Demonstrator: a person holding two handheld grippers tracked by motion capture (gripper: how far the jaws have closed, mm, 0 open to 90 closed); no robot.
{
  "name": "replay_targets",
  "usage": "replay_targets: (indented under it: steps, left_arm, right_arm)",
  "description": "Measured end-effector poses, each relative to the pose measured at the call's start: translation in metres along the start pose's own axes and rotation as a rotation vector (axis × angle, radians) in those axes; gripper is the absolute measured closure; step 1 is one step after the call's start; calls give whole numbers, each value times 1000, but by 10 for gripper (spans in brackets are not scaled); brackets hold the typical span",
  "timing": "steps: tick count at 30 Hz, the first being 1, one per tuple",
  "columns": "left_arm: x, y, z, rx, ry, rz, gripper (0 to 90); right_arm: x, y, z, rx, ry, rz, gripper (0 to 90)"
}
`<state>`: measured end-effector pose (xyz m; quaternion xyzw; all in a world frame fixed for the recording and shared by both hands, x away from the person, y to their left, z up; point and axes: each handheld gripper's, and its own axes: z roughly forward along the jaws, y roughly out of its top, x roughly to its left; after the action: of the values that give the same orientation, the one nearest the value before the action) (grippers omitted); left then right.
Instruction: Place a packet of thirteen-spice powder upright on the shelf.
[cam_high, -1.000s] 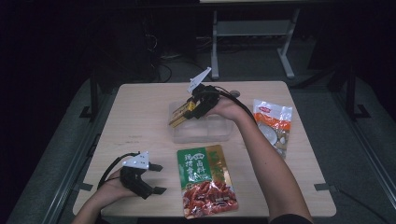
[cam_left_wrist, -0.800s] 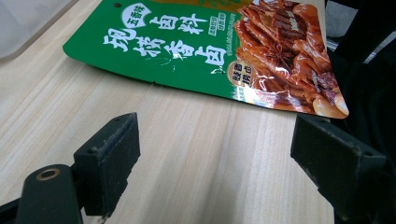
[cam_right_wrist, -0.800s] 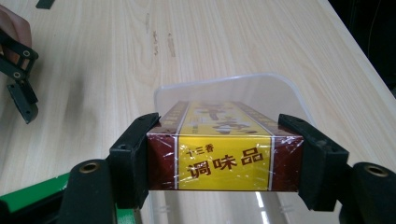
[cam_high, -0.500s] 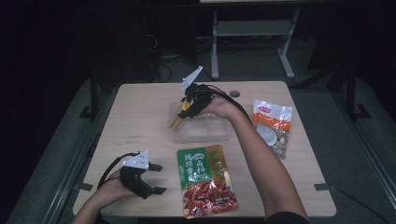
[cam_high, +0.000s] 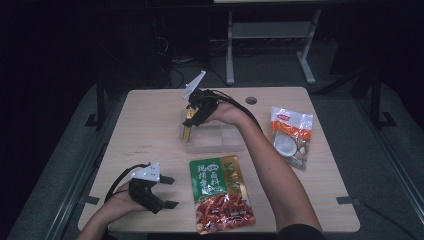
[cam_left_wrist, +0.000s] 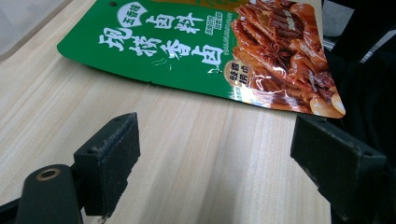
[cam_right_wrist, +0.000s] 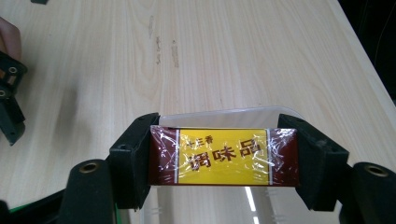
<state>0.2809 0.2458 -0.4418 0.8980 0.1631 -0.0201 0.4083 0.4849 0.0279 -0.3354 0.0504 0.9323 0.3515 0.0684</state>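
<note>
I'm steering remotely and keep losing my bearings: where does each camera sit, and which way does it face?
High view: above the person's side, facing forward and down on the pale wooden table; both forearms, left gripper, right gripper.
Left gripper view: low over the table, between its open jaws toward the green-and-red snack pouch.
Right gripper view: down over the clear plastic box, jaws clamping the yellow-and-maroon wrapped packet.
Shared: high and left gripper views both show the pouch.
</note>
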Motion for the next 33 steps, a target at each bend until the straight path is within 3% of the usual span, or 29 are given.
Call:
replay_targets:
  steps: [16, 20, 22, 27, 33]
  left_arm:
    - [-1, 0, 1, -2, -5, -2, 152]
    - [0, 0, 1, 0, -4, -3, 152]
    - [0, 0, 1, 0, -2, -1, 153]
    - [0, 0, 0, -1, 0, -5, 152]
    - [1, 0, -1, -1, 7, -4, 152]
  right_arm:
    - [-1, 0, 33, 53, 20, 16, 310]
    - [-2, -1, 37, 40, 30, 42, 255]
    - [-3, -1, 36, 20, 47, 68, 224]
    - [-4, -2, 26, 4, 22, 72, 157]
    - [-1, -5, 3, -59, -11, 94, 133]
